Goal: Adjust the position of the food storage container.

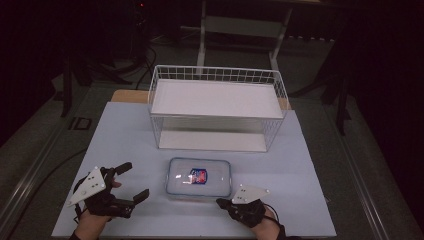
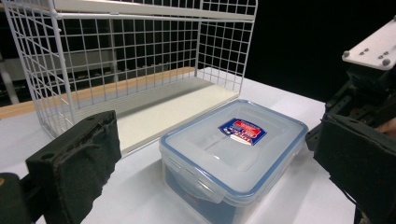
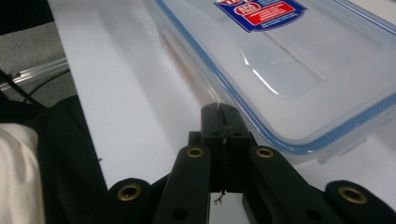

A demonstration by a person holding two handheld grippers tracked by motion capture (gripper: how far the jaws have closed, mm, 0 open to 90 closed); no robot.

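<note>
Resting low over the near left part of the pale grey bench (image 1: 125, 130), the left gripper (image 1: 131, 181) has its two black padded fingers (image 2: 74, 163) spread wide apart with nothing between them. Ahead of those fingers and a little to their right sits the clear rectangular plastic food box with a blue-edged snap lid (image 1: 199, 177), flat on the bench and apart from both pads; in the left gripper view the box (image 2: 233, 149) lies in the open gap between the two fingers, farther out than their tips, and a red and blue label (image 2: 243, 131) shows on its lid. Beyond the box, farther from the fingers, stands the white wire basket rack with two white shelf boards (image 1: 216, 107), its open front facing the person. To the right, the right gripper (image 1: 221, 202) is held in a hand near the front edge of the bench, its fingers pressed together with nothing held. In the right gripper view the closed tips (image 3: 219, 122) sit just beside the near right corner of the box (image 3: 299, 70), below the lid's blue rim; whether they touch it cannot be told.
</note>
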